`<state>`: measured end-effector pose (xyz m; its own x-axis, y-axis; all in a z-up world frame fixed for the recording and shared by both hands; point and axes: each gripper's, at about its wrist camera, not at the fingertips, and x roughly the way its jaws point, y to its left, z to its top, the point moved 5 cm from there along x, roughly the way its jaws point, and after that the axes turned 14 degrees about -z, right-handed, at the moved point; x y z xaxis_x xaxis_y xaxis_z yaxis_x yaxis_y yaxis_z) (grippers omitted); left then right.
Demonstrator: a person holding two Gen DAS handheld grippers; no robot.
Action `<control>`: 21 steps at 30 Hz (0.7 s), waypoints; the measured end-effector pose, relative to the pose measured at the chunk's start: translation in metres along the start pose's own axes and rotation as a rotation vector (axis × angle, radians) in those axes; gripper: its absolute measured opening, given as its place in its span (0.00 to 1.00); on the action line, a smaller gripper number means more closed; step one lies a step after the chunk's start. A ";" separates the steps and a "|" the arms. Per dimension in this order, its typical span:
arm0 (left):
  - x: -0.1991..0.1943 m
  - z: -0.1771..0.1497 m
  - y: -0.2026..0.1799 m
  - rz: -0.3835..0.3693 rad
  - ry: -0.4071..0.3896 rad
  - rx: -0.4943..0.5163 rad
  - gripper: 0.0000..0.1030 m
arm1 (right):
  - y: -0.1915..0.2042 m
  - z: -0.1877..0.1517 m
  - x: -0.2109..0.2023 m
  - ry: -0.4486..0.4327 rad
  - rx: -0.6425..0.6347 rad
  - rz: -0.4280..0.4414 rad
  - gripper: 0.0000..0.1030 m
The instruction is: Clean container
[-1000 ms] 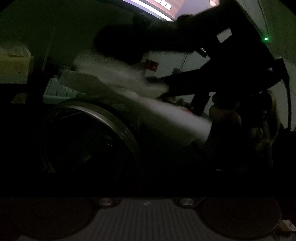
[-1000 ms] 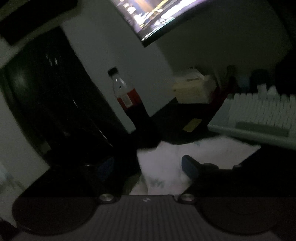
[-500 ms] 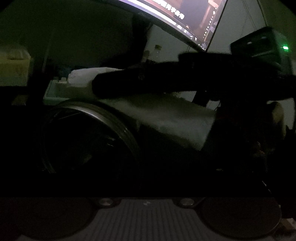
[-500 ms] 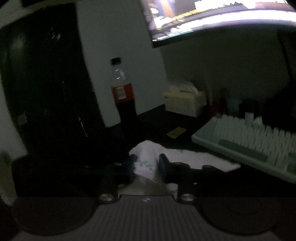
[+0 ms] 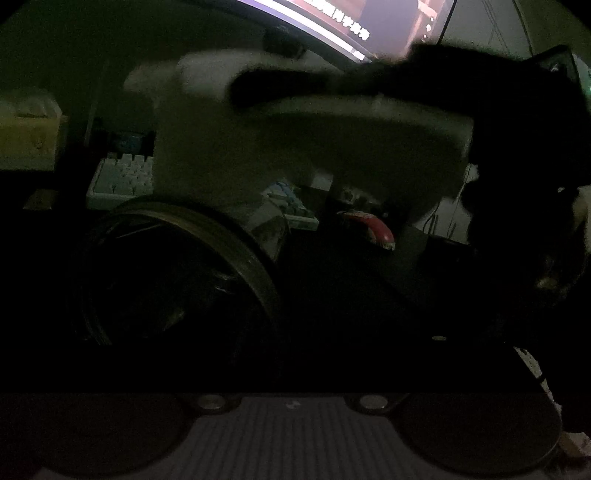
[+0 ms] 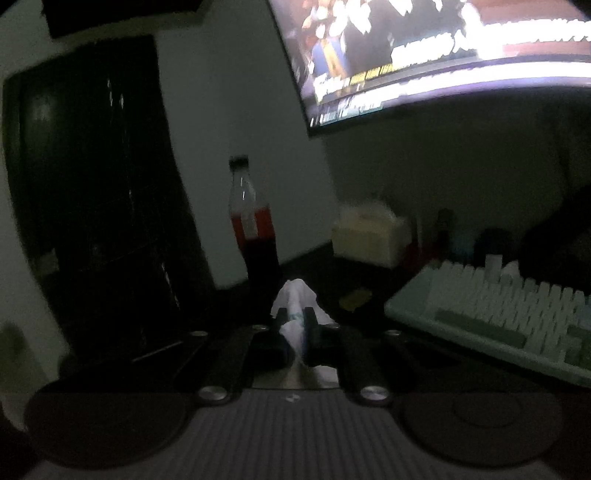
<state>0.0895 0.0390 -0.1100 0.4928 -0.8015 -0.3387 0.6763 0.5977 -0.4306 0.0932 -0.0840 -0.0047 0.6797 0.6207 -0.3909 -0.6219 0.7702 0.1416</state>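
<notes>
Your right tongs are pinched fully shut on a white tissue, its bunched end sticking out past the tips. The container, a dark round-rimmed vessel lying on its side, fills the left view from 7 to 10 o'clock; whether your left tongs grip it cannot be told. Keep it steady, lead the loose tissue into the mouth and wipe round the wall, clear of the keyboard and cola bottle.

Left wrist cam sits low, close behind the container, facing the monitor. Right wrist cam looks along the table toward the bottle. Both share the keyboard and probably the tissue box; too dark to be sure.
</notes>
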 end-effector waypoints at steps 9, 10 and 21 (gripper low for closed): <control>-0.005 -0.003 -0.009 -0.001 0.002 0.001 1.00 | -0.026 -0.003 0.024 0.166 -0.001 -0.170 0.09; -0.005 -0.003 -0.009 0.001 0.002 0.003 1.00 | -0.029 0.000 0.026 0.185 -0.005 -0.203 0.09; -0.006 -0.007 -0.028 0.007 0.007 -0.003 1.00 | -0.005 0.012 0.025 0.362 -0.169 -0.170 0.09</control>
<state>0.0644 0.0270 -0.1017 0.4935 -0.7971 -0.3480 0.6714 0.6035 -0.4302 0.1175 -0.0704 -0.0047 0.6162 0.3724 -0.6939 -0.5883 0.8035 -0.0913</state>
